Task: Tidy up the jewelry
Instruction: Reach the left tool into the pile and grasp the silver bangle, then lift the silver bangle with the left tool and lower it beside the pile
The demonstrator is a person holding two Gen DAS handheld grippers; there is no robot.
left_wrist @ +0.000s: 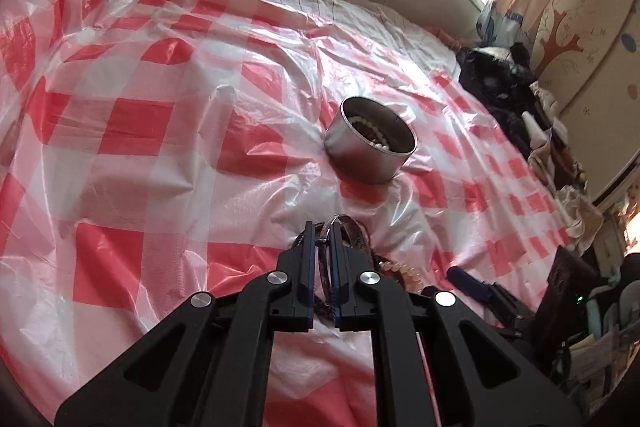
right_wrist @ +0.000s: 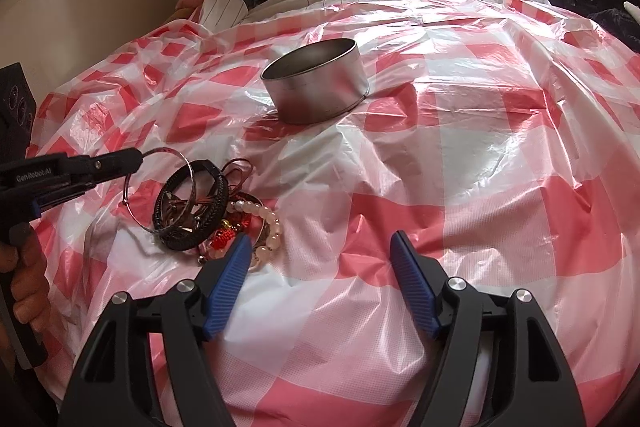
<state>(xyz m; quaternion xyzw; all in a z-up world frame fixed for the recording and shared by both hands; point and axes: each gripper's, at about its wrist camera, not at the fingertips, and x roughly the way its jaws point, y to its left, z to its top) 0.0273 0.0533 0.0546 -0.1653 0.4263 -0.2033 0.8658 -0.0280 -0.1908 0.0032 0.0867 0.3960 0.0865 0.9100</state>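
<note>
The left gripper [right_wrist: 138,157] is pinched tight on a thin silver wire bangle [right_wrist: 160,187], lifted over the pile of dark braided and pearl bracelets [right_wrist: 208,219] on the red-and-white checked plastic sheet [right_wrist: 440,187]. The right gripper [right_wrist: 320,259] hangs wide open, empty. The round metal tin [right_wrist: 320,95] sits further back.

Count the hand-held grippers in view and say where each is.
2. The left hand-held gripper is at the pile's left edge, shut on a thin silver bangle. The right hand-held gripper is open over the checkered sheet, right of the pile.
</note>
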